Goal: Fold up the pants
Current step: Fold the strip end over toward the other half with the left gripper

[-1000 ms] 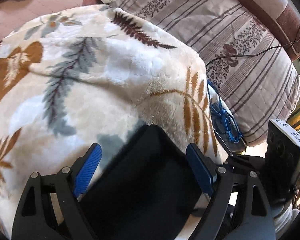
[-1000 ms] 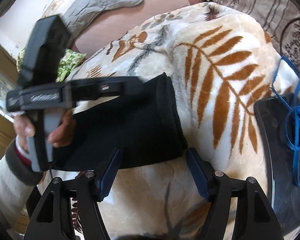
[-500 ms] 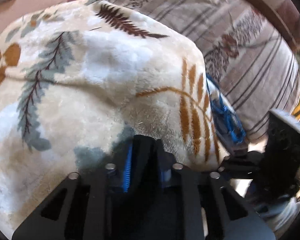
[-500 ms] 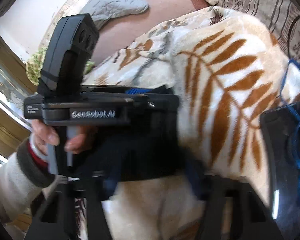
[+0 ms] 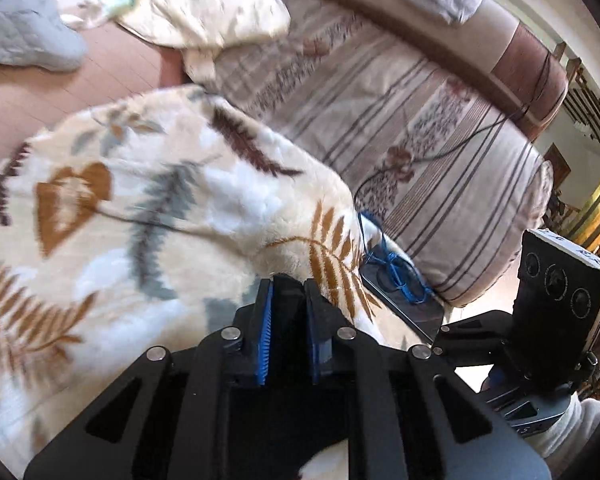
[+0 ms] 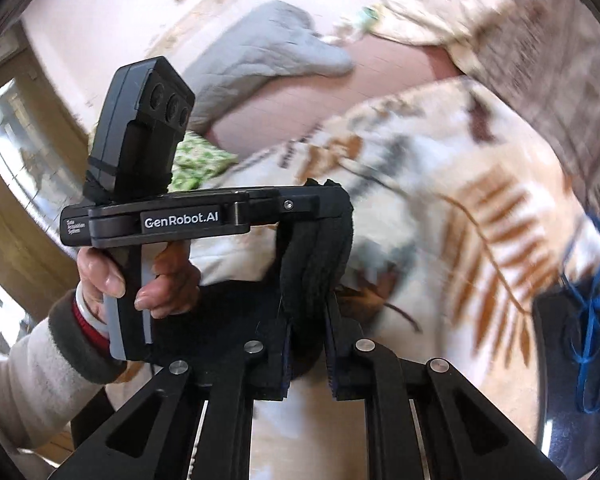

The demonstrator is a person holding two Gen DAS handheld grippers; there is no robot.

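Pants: one black pair [image 6: 316, 256], lifted off the leaf-print blanket [image 5: 148, 216], hanging between both grippers.
Left gripper [image 5: 288, 292]: jaws nearly closed, clamping an edge of the pants.
Right gripper [image 6: 308, 344]: jaws narrow, pinching a bunched fold.
Change: both were wide open a second ago, pants flat on the blanket.

Blanket [image 6: 440, 184] motion-blurred; pants [image 6: 316, 264] mostly hidden.
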